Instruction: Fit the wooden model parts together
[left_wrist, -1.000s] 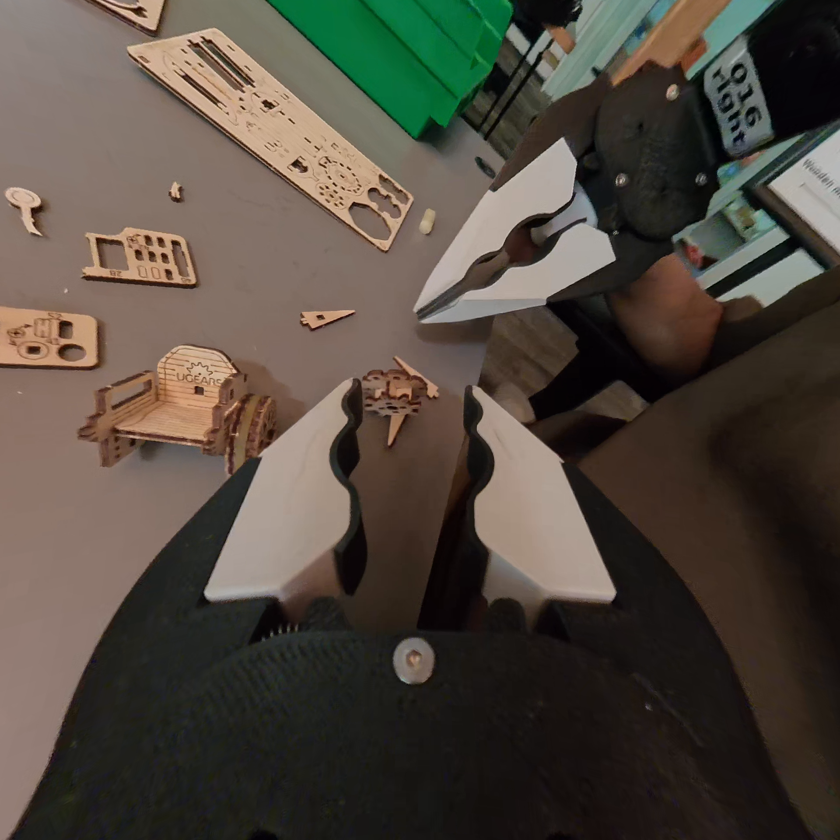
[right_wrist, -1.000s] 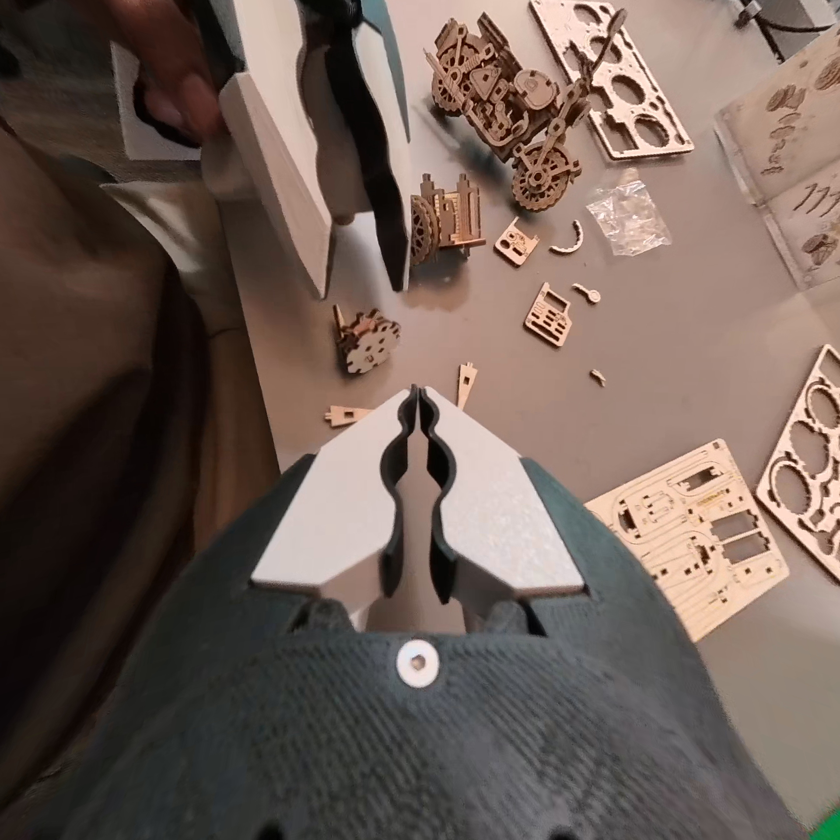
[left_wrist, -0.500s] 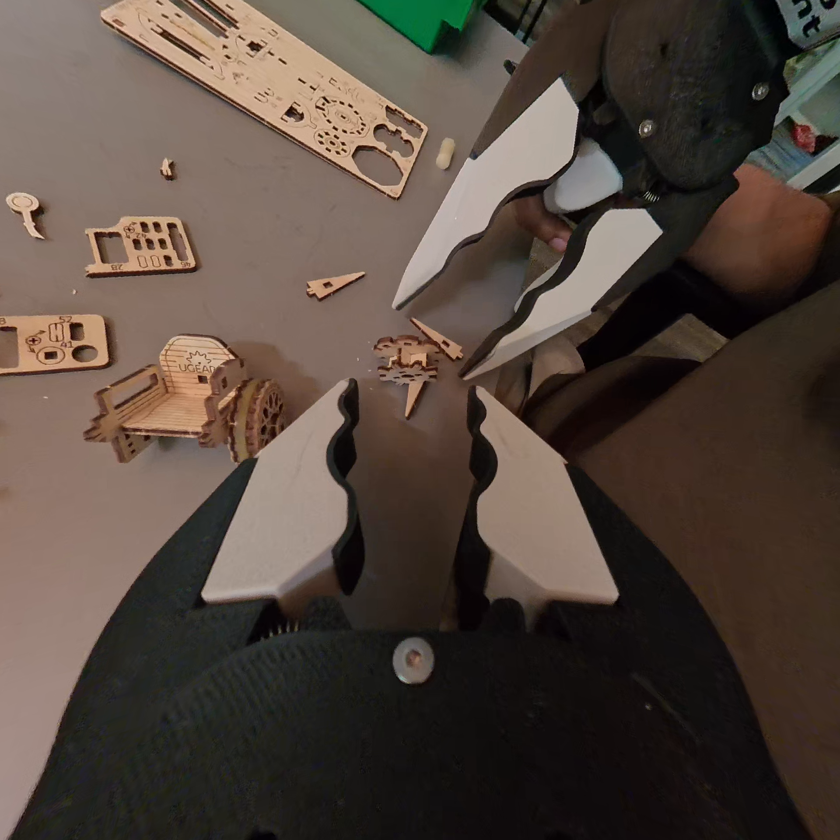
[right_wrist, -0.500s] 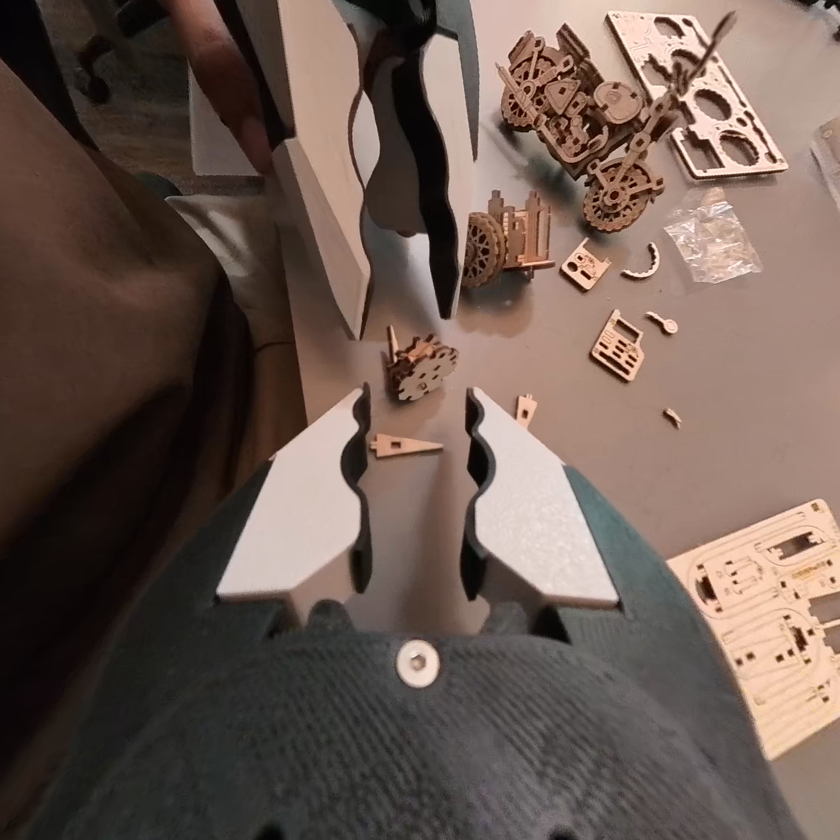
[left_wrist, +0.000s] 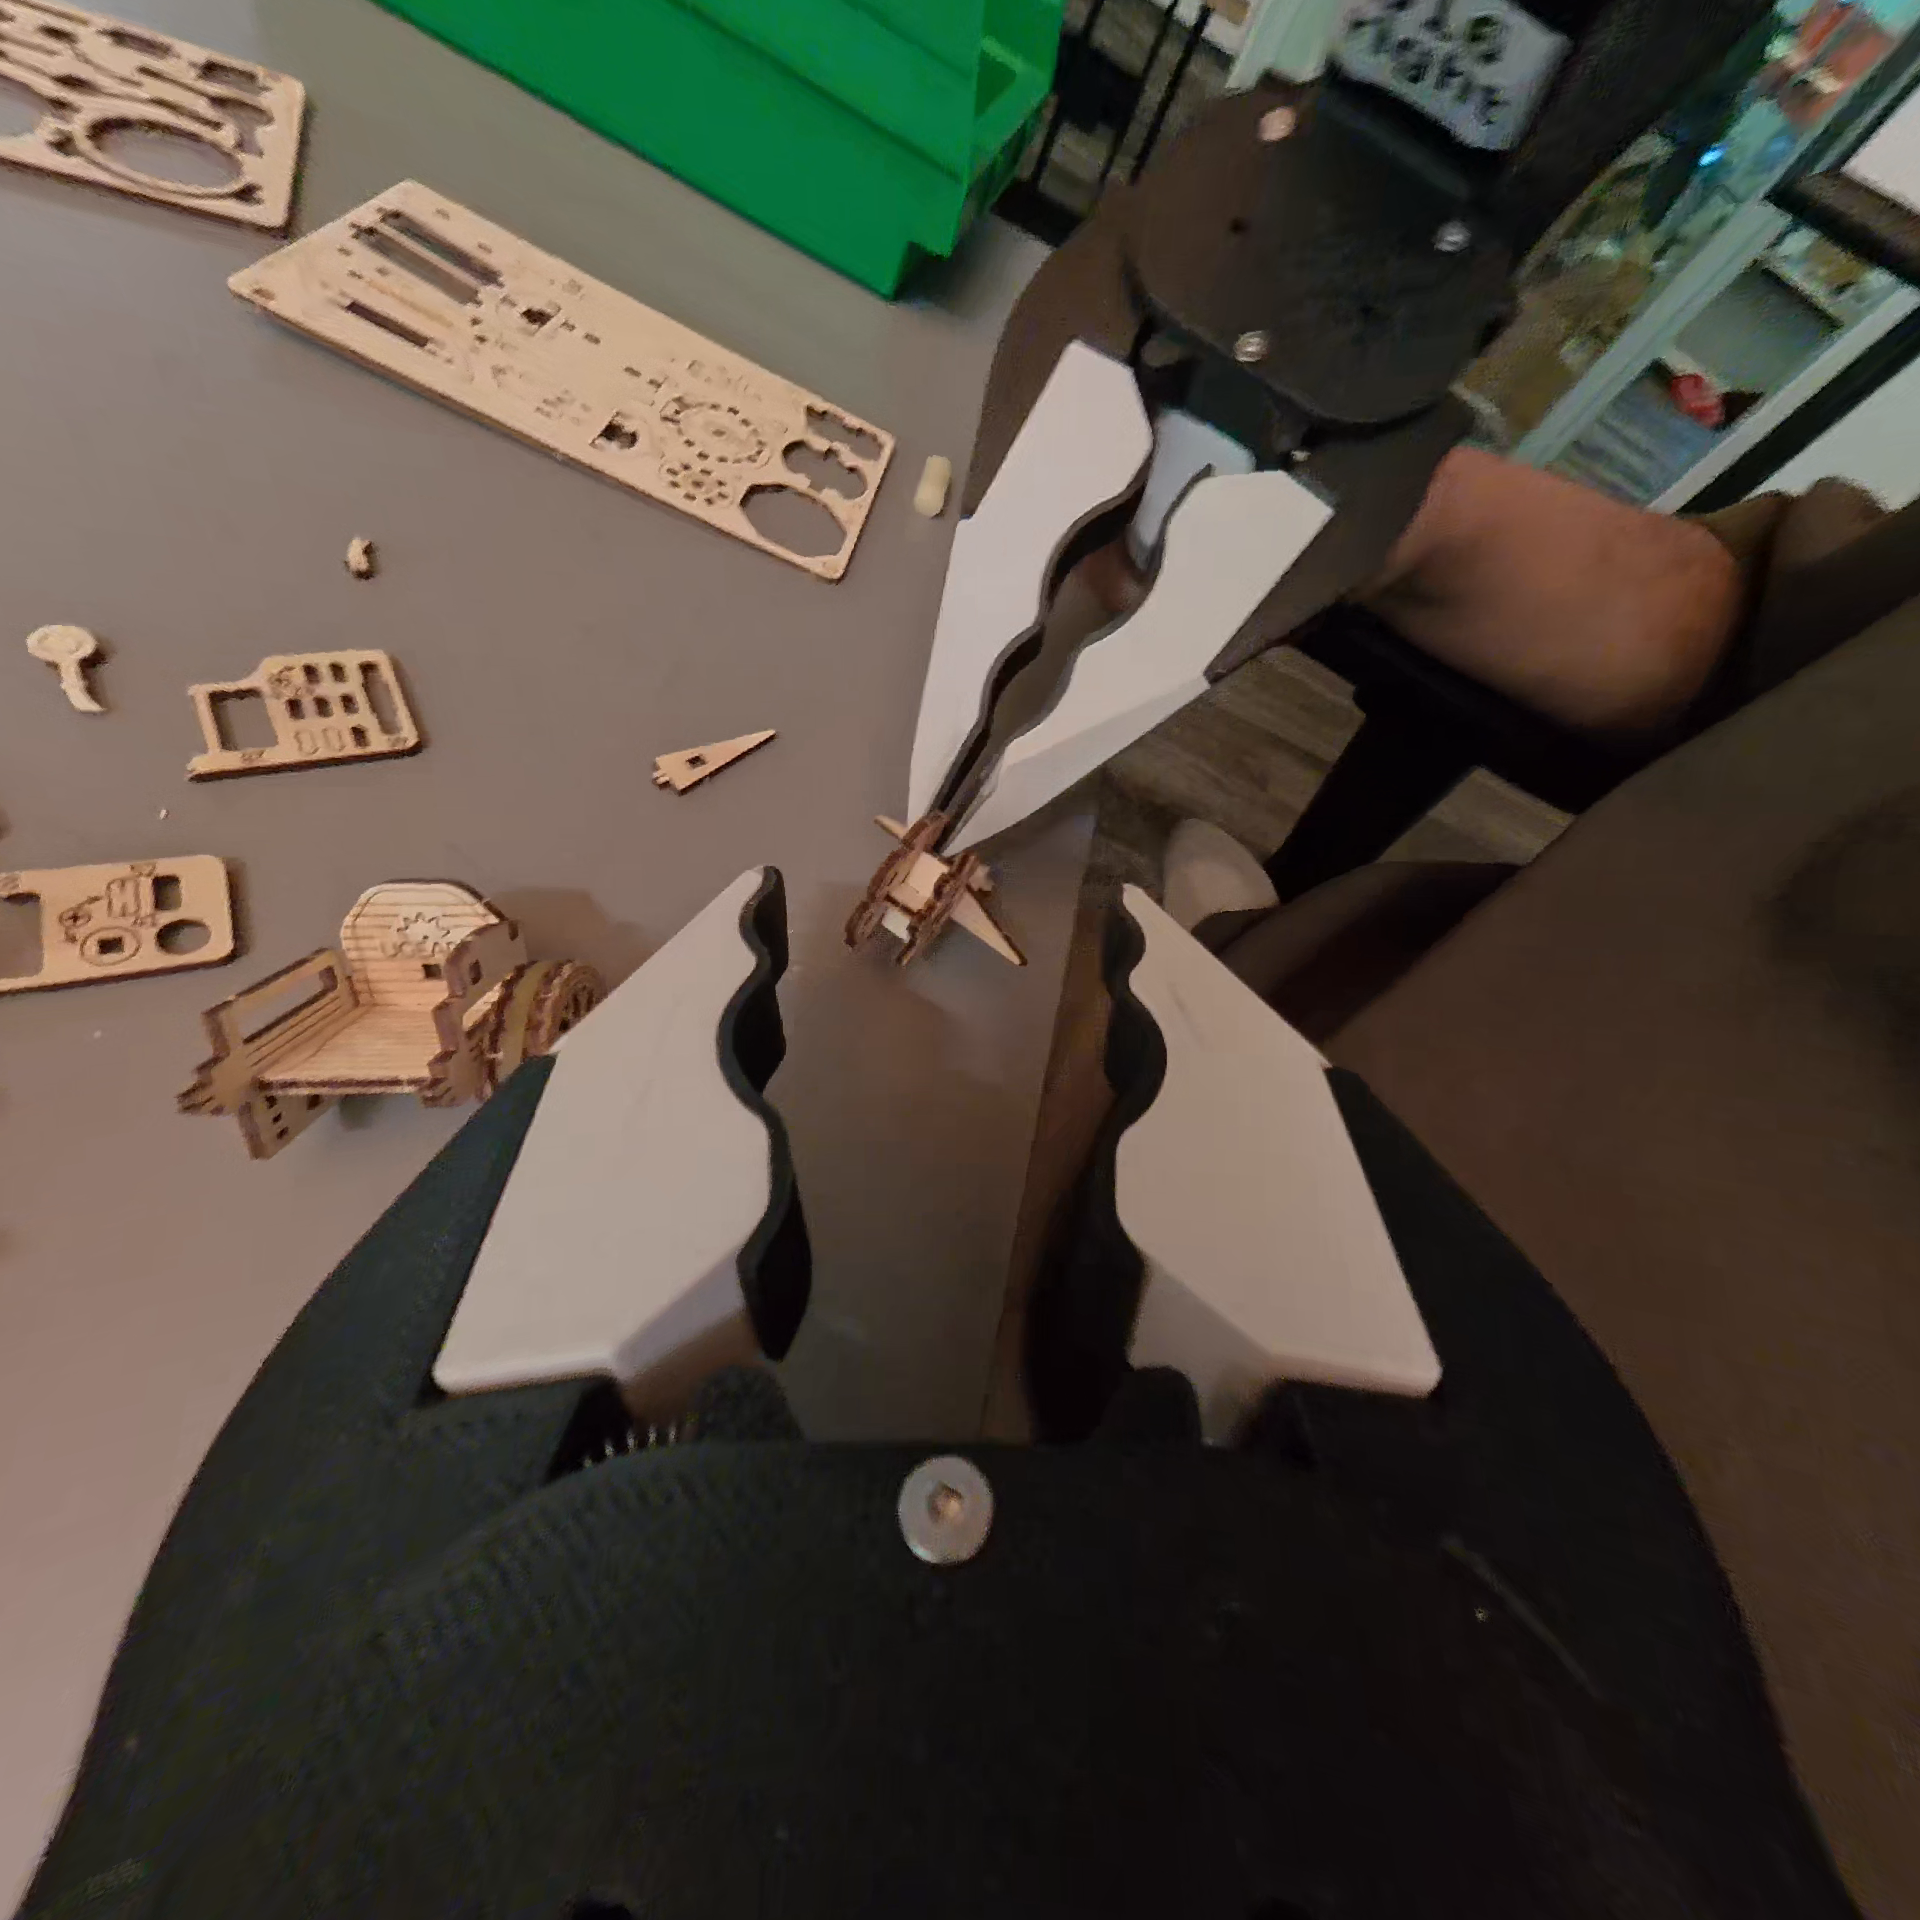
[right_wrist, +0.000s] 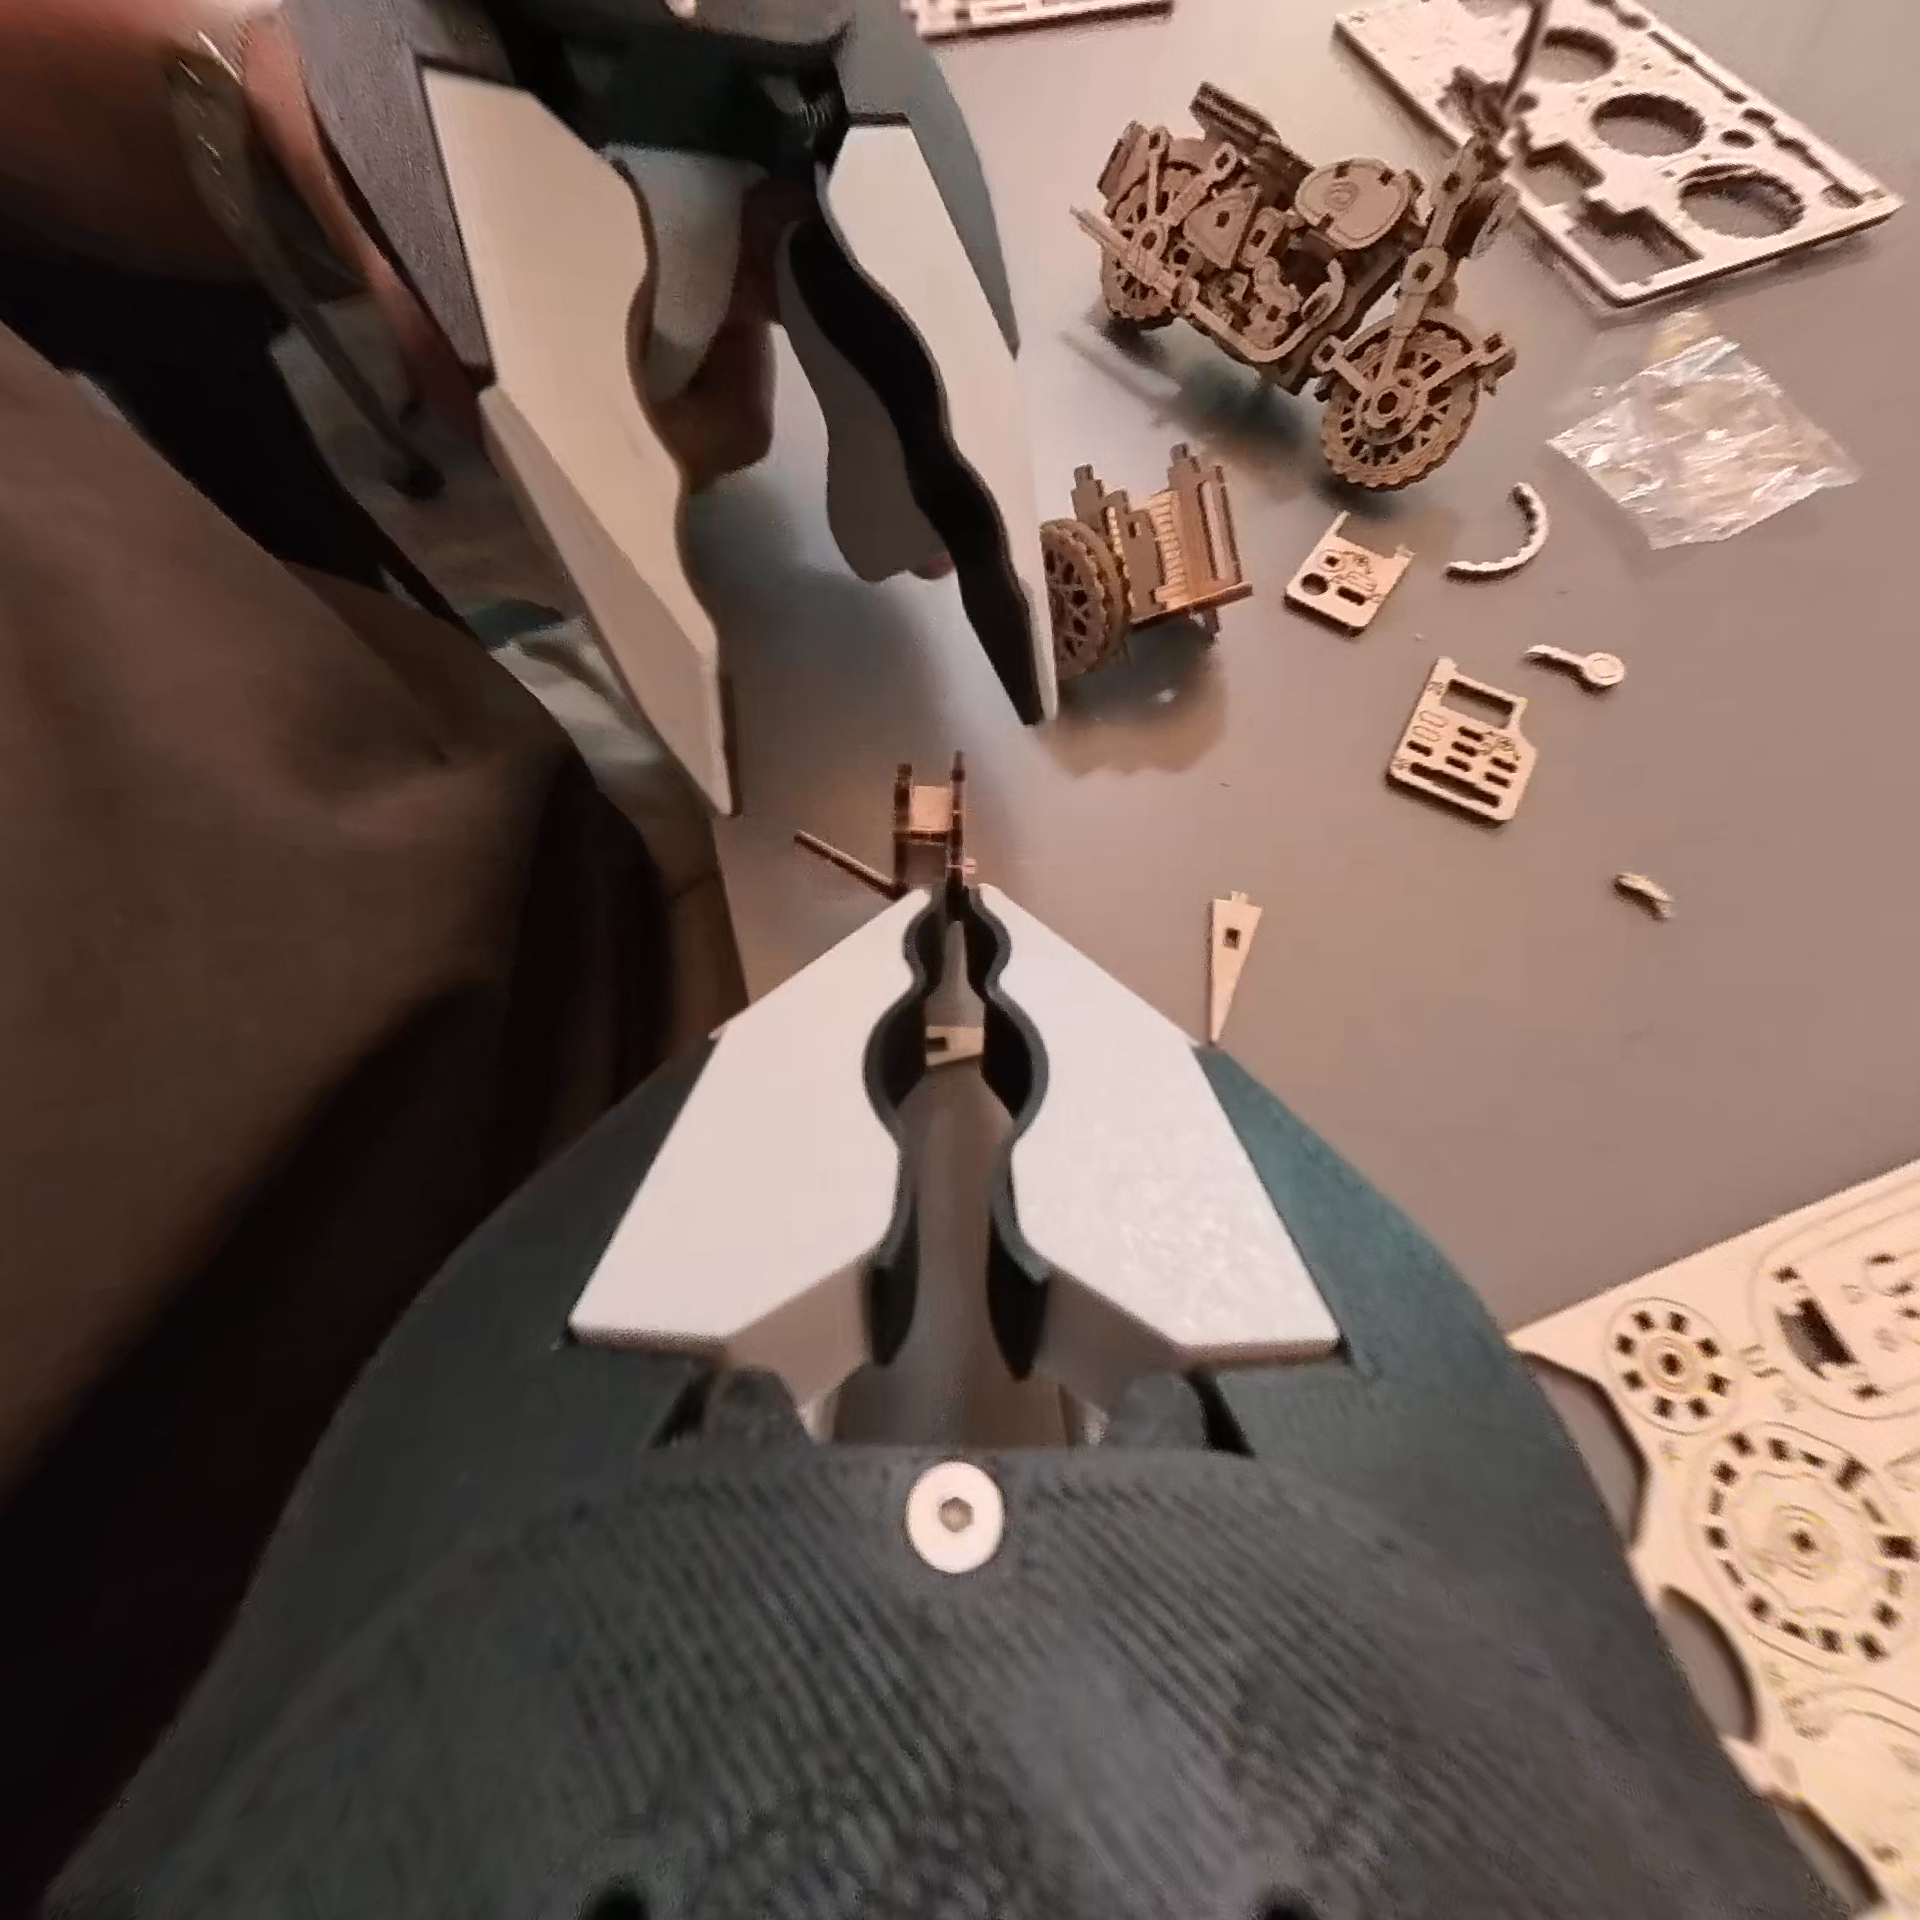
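A small wooden gear assembly (left_wrist: 914, 904) stands on edge near the grey table's front edge. It also shows in the right wrist view (right_wrist: 928, 821). My right gripper (right_wrist: 945, 894) is shut on its near rim with the fingertips; in the left wrist view it (left_wrist: 935, 821) comes down from above. My left gripper (left_wrist: 945, 904) is open and empty, with the assembly just beyond its fingertips. In the right wrist view the left gripper (right_wrist: 878, 717) hangs open over the assembly. A thin wooden spike (left_wrist: 987, 925) lies beside the assembly.
A wooden sidecar seat (left_wrist: 384, 1008) stands left of my left gripper. A loose wedge (left_wrist: 712, 758), small panels (left_wrist: 301, 712), punched sheets (left_wrist: 561, 384) and a green bin (left_wrist: 779, 114) lie beyond. A wooden motorcycle (right_wrist: 1288, 281) and a plastic bag (right_wrist: 1704, 447) are farther off. A person's leg borders the table edge.
My right gripper opened, moved onto the gear assembly and shut on it. The assembly went from lying flat to standing on edge. My left gripper stayed open.
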